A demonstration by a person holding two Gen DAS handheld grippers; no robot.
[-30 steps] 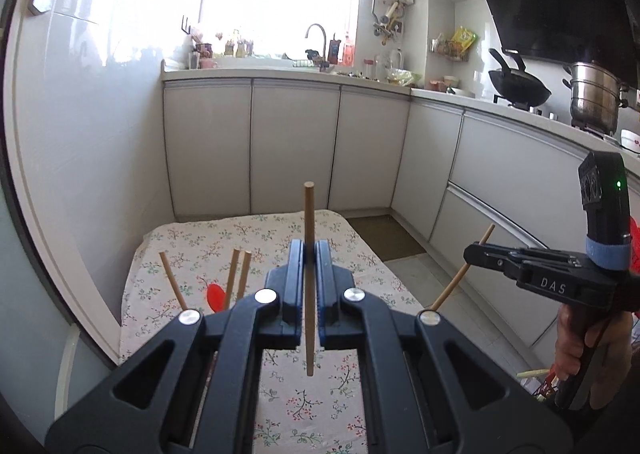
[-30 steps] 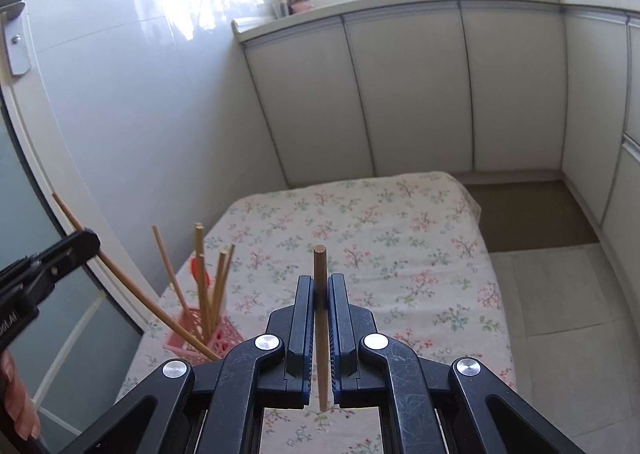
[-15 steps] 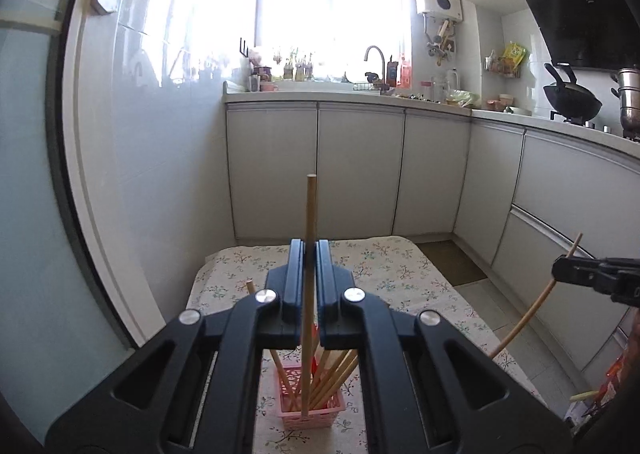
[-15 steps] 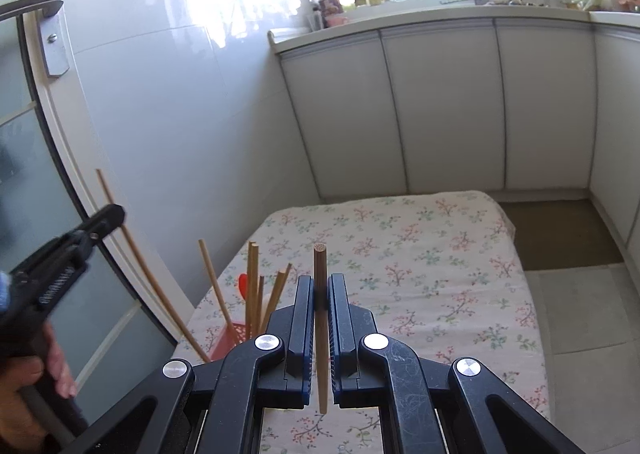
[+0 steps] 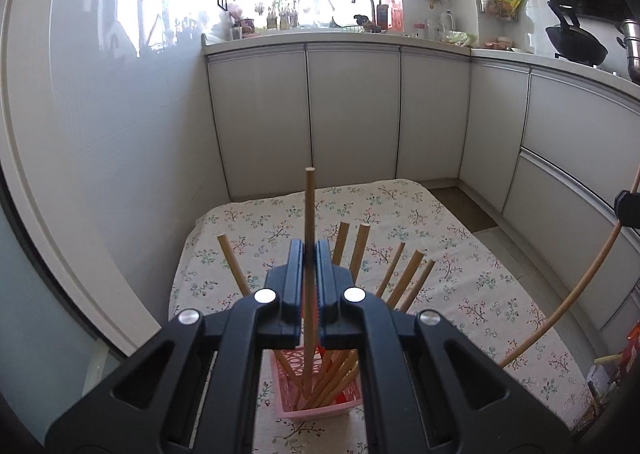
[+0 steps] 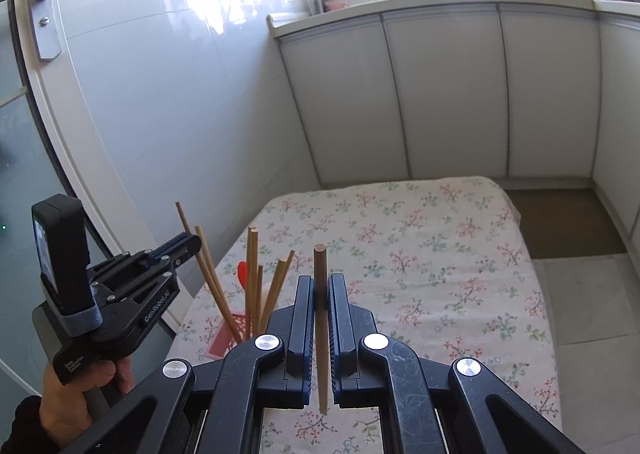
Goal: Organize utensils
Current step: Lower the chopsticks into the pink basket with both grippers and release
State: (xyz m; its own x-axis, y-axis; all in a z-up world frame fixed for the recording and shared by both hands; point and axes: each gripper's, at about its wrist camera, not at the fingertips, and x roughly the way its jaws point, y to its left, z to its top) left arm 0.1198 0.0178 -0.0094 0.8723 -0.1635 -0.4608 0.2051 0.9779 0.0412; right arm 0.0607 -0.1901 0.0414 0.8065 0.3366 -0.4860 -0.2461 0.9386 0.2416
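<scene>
Pinching one wooden chopstick (image 5: 309, 213) upright, the left tongs (image 5: 309, 254) sit low in the centre of the left wrist view, the stick's lower end reaching into a pink basket (image 5: 320, 410) already holding several chopsticks (image 5: 404, 282) on the floral-cloth surface (image 5: 460, 254). In the right wrist view, the right tongs (image 6: 321, 286) are pressed together on a second chopstick (image 6: 321, 266), also upright, at lower centre of the frame. A hand (image 6: 76, 394) at lower left grips the other tool's handle.
</scene>
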